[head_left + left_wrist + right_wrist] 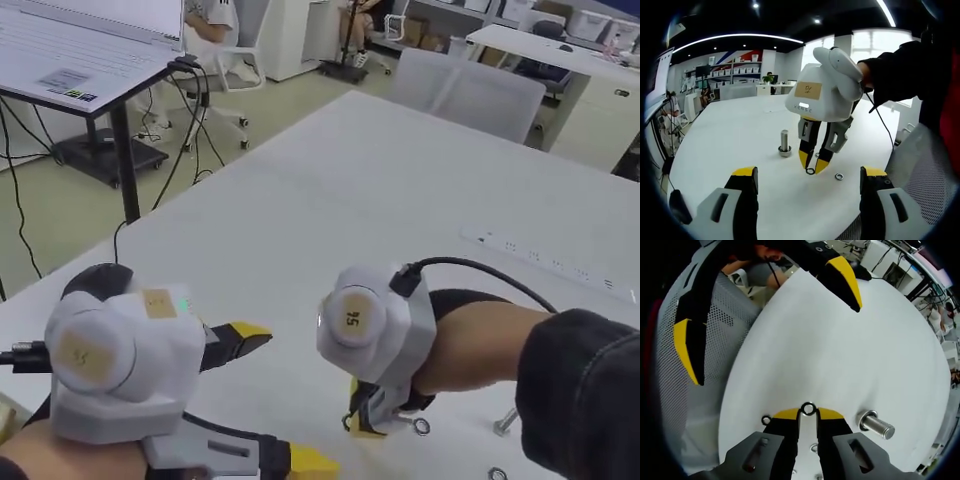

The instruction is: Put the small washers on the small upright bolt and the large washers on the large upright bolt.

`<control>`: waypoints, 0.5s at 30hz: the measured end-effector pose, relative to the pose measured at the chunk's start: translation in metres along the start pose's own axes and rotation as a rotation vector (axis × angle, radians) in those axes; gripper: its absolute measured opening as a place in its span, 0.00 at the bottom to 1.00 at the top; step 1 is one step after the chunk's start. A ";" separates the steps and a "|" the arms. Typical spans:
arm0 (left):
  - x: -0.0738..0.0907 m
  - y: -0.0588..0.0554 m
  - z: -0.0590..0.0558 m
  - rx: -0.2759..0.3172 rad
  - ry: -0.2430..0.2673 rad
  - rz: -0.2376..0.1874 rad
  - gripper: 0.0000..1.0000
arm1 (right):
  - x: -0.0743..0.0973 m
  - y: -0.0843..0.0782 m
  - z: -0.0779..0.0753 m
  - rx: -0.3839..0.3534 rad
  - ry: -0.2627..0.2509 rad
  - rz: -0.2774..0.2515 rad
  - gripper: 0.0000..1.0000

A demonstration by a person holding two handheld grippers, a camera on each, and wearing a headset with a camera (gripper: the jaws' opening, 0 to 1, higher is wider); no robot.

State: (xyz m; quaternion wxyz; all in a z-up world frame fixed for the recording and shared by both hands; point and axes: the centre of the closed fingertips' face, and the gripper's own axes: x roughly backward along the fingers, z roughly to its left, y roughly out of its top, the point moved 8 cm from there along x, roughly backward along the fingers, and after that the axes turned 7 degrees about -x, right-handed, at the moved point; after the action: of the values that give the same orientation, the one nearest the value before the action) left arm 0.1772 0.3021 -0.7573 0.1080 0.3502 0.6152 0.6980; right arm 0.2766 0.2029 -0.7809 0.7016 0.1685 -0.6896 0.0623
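Note:
My right gripper (808, 415) is shut on a small metal washer (808, 408), pinched edge-on at the fingertips. In the left gripper view the right gripper (813, 163) points down over the white table and the washer (811, 171) hangs at its tips. An upright bolt (784, 143) stands just left of it, head down on the table; the same bolt (876, 424) lies to the right in the right gripper view. My left gripper (808, 172) is open and holds nothing, facing the right one. In the head view the left gripper (280, 398) is at the lower left, the right gripper (368, 420) beside it.
Loose washers lie on the table near the right gripper: one washer (839, 176) and another washer (766, 419). A bolt (505, 422) and a washer (421, 427) sit by the near edge. A power strip (545, 262) lies farther back, and a grey chair (470, 90) stands behind the table.

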 end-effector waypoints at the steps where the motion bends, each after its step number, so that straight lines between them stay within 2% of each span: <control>1: -0.001 0.000 0.000 -0.002 -0.002 0.000 0.84 | 0.001 -0.002 -0.001 -0.005 -0.002 0.001 0.14; 15: -0.016 0.006 0.002 -0.023 -0.065 0.003 0.84 | 0.018 -0.030 -0.007 -0.101 -0.035 0.000 0.14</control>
State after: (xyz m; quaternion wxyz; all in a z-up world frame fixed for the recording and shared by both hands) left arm 0.1916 0.2930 -0.7574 0.1306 0.3723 0.6027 0.6936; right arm 0.2932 0.1741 -0.7673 0.6971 0.1341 -0.7040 0.0244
